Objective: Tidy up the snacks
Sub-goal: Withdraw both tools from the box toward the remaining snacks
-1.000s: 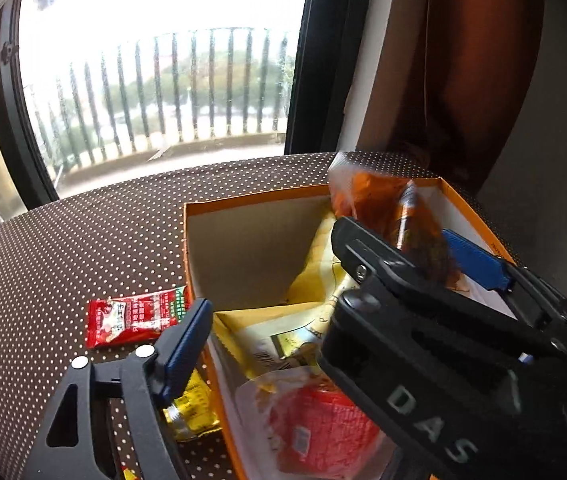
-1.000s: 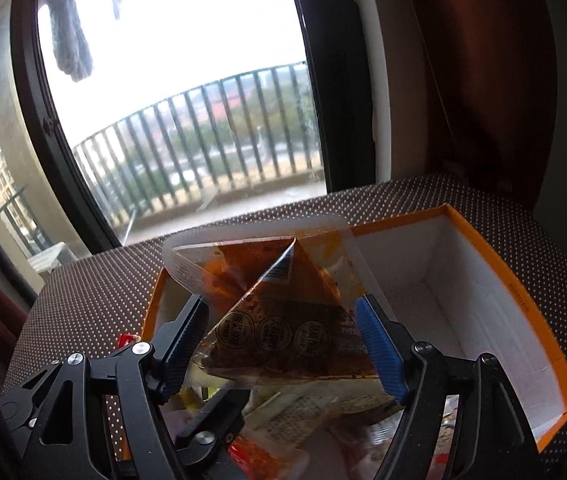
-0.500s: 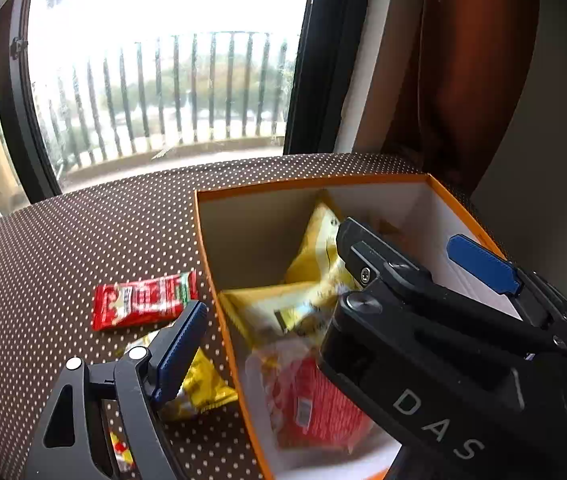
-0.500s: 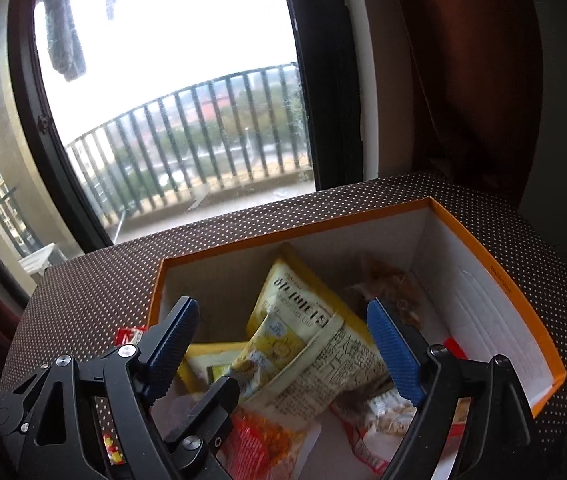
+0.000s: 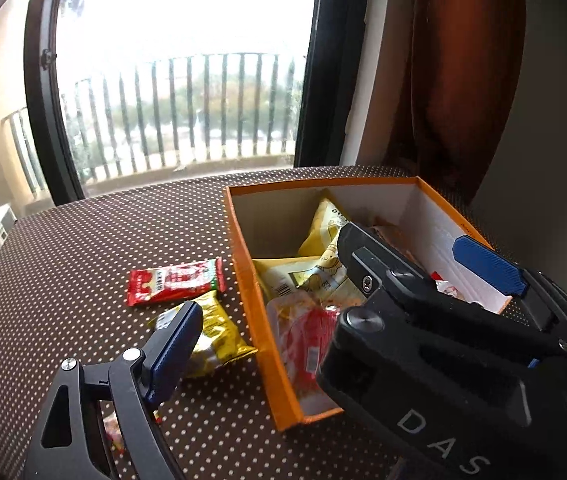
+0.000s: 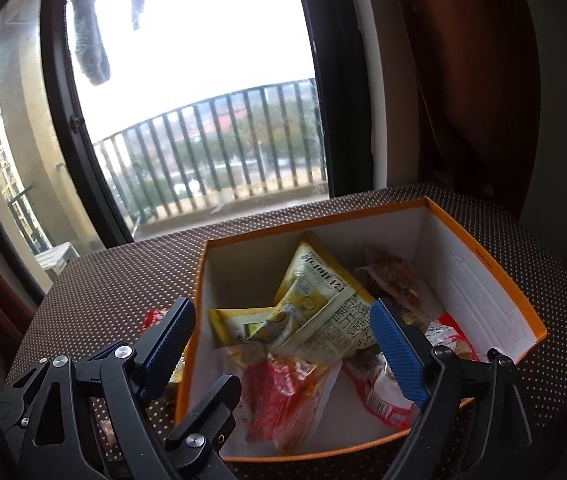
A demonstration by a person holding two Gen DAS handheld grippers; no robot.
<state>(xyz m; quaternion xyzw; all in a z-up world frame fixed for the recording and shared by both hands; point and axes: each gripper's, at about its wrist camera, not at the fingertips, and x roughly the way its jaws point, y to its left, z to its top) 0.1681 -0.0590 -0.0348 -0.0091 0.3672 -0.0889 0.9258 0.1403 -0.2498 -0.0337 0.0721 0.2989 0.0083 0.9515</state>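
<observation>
- Brown dotted desk (image 5: 83,240) before a balcony window (image 5: 187,80); curtain (image 5: 463,80) at 1 o'clock.
- Orange box (image 6: 483,268) holds snacks.
- Left hand-held gripper (image 5: 335,292) and right hand-held gripper (image 6: 283,336) have just been opening, both empty.

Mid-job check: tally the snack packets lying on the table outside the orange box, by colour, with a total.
Red packet: 1
Yellow packet: 1
Small wrapper, mixed red and yellow, partly hidden: 1
Total outside: 3
</observation>
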